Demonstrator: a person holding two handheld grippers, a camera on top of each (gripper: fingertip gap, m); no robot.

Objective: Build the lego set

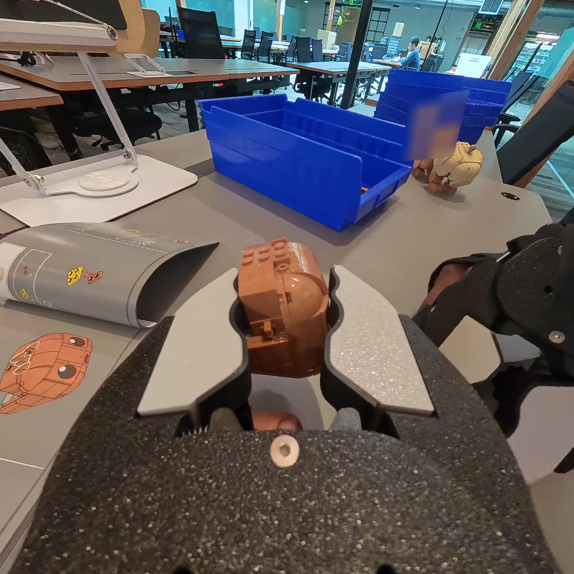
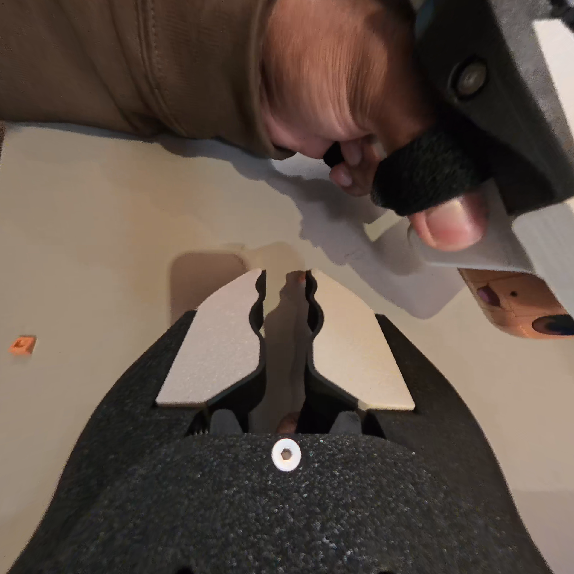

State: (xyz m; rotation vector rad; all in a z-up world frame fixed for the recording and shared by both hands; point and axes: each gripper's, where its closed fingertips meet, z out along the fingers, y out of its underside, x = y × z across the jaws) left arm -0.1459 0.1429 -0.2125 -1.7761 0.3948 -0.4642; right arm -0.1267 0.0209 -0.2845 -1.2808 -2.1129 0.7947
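My left gripper is shut on a brown lego head assembly, studs facing up and away, and holds it above the grey table. The same head, with a dark eye, shows at the right edge of the right wrist view, under the left gripper and a hand. My right gripper points down at the table with a narrow gap between its jaws. A tiny brown bit shows at its right fingertip; I cannot tell whether it is touched. The right gripper also shows in the left wrist view.
An open instruction booklet lies at the left. A blue bin stands behind, with a tan and brown lego figure to its right and a white stand at the back left. A small orange piece lies on the table.
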